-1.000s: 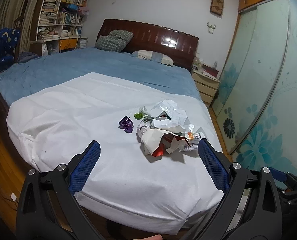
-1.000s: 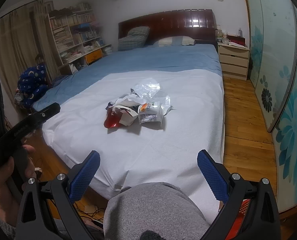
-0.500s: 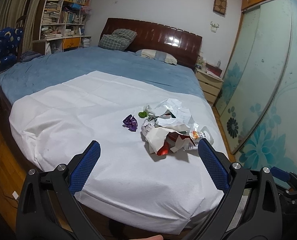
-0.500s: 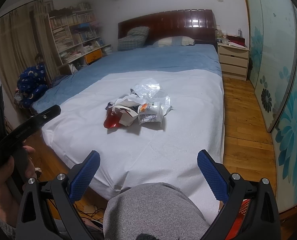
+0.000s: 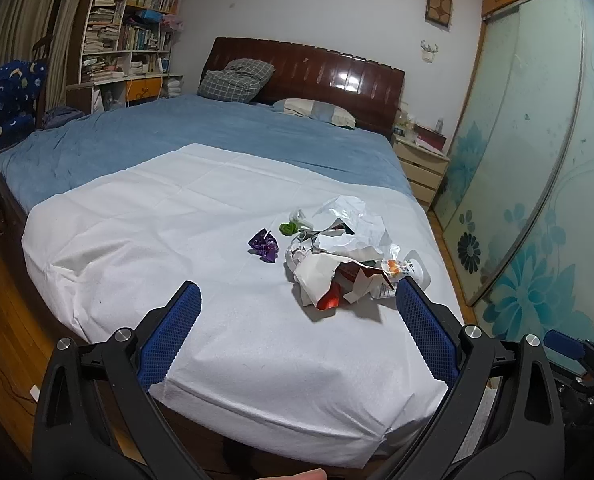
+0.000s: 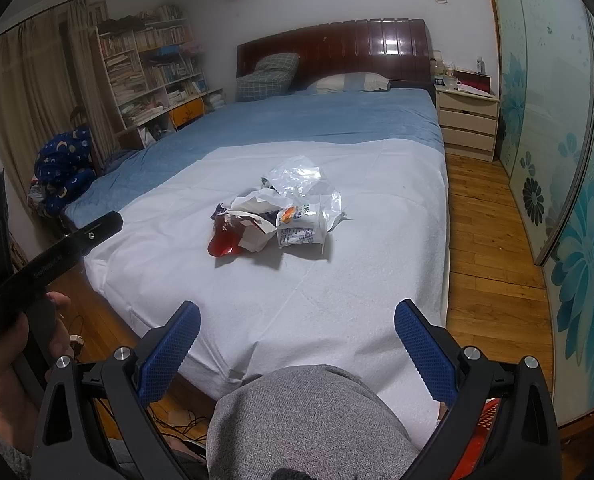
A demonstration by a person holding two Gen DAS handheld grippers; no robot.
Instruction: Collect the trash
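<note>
Trash pile [image 5: 339, 258] on white sheet [image 5: 177, 240] over bed [image 6: 337, 120], purple wrapper [image 5: 264, 245] just left of pile, left gripper [image 5: 297, 300] jaws wide apart, empty, right gripper [image 6: 295, 316] likewise spread, both short of the trash

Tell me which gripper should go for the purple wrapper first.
Left, probably. The purple wrapper lies apart on the pile's left side, in open view ahead of the open left gripper. From the right gripper, also open, the trash pile almost hides it.
</note>
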